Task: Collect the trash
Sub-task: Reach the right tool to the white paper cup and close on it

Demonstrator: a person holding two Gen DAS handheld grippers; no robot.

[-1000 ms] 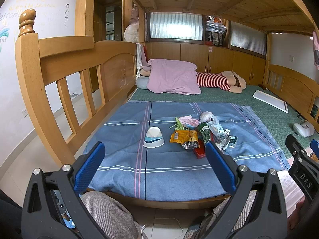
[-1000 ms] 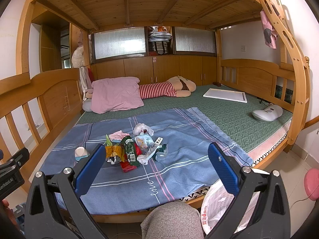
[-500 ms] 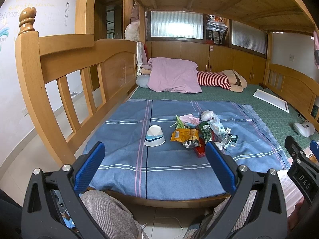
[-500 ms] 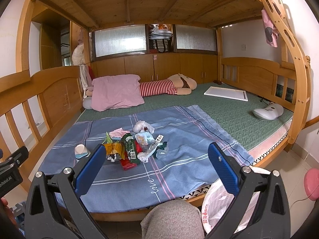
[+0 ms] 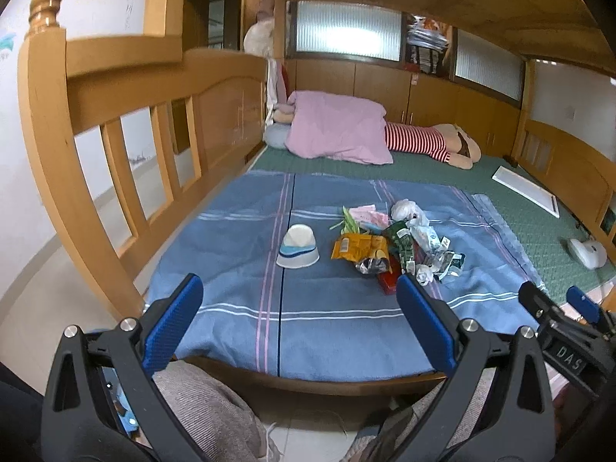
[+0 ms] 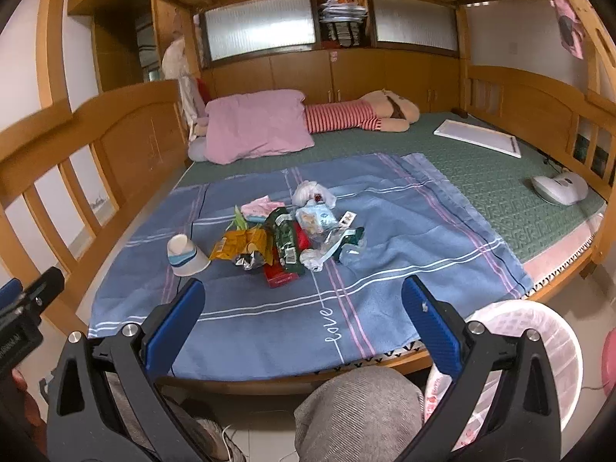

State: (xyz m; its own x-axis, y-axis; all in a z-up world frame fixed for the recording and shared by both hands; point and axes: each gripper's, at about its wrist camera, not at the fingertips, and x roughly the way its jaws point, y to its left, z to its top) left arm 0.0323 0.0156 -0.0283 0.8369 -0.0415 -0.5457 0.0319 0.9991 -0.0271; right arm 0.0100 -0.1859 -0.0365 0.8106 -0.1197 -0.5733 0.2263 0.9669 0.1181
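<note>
Blue-padded left gripper and right gripper both hang spread wide, empty, near the bed edge. Trash pile lies mid-blanket; thin wrappers may slip, or the blanket get pinched instead.

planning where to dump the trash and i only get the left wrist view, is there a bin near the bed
Observer: Yes. A white bin lined with a bag stands on the floor off the near right corner of the bed.
Operator: is the right gripper free
Observer: The right gripper is open, with nothing between its fingers.
Operator: anything else on the floor there
Observer: A pink round thing sits at the frame's edge, beyond the bin. I cannot tell what it is.
</note>
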